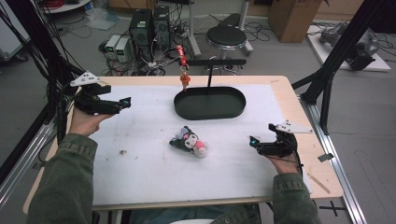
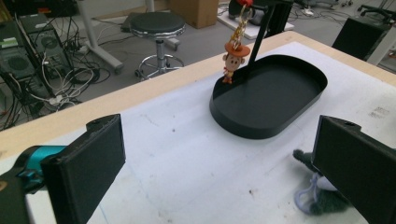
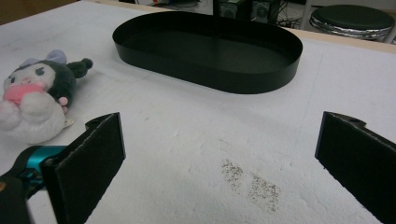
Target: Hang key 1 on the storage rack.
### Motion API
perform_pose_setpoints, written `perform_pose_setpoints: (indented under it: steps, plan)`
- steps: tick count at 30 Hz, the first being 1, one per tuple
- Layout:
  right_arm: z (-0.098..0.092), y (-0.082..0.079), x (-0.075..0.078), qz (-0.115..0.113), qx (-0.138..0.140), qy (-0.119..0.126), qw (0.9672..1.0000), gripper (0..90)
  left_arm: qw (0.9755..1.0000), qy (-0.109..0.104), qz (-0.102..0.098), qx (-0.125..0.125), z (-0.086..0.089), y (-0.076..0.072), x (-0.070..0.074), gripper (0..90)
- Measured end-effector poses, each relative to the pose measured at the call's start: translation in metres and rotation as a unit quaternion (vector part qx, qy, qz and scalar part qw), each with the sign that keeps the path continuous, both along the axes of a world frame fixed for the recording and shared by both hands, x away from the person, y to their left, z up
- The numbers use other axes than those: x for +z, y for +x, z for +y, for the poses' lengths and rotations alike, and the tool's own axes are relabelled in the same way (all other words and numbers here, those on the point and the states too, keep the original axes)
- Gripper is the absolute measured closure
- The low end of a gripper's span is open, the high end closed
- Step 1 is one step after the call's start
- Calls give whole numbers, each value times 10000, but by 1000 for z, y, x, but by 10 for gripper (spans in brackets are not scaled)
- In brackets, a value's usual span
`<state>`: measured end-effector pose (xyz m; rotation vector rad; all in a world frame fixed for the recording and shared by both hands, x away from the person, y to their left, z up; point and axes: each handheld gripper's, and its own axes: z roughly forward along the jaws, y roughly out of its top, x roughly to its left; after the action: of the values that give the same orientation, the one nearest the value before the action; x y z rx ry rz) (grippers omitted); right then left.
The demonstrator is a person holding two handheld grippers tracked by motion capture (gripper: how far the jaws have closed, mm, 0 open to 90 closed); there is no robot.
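So, going left to right: the left hand-held gripper [image 1: 122,103] is held up over the counter's [image 1: 140,182] left edge, toward the far corner, jaws wide apart and nothing between them. It points in toward the middle. In the left gripper view its two black jaws frame the white mat, with the plush peeking out behind the jaw at the right of that view.

The plush toy [image 1: 190,142] lies around the middle of the counter, a bit toward the near edge. It's a dark grey character with a white face and something pink at its front, lying on its side. Neither gripper is touching it.

Behind it, toward the far edge, sits a black oval tray [image 1: 210,103] with a thin upright post and a crossbar on top. A little orange-hatted figure charm [image 1: 185,81] hangs from the left end of that bar on a red strap, dangling right at the tray's left rim. Can't tell if it actually touches the rim.

The right hand-held gripper [image 1: 255,142] is low near the counter's right edge, closer to the near corner, also spread open and empty, aimed left at the plush. There's a patch of dark specks [image 3: 252,182] on the mat between its jaws in the right gripper view.
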<state>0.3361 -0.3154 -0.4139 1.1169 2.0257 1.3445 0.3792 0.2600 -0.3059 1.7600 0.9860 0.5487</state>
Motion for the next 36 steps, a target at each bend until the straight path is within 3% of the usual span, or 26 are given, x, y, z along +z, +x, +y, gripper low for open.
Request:
perform_pose_setpoints:
  steps: [6, 9, 14, 20, 36]
  plan:
    - [0, 0, 0, 5, 12, -1, 10000, 5, 9998, -3, 74, 162, 13, -11, -18, 32]
    - [0, 1, 0, 7, 3, -5, 10000, 5, 9994, 103, -40, 339, 18, -18, -26, 31]
    - [0, 0, 0, 15, 7, -5, 10000, 5, 9985, 43, -148, 521, 29, -31, -39, 35]
    - [1, 0, -1, 32, 7, -27, 10000, 5, 9987, -119, -10, 499, 38, -42, -53, 59]
    - [2, 1, -1, 33, 45, -78, 10000, 5, 9986, 41, 144, 510, 43, -68, -80, 59]
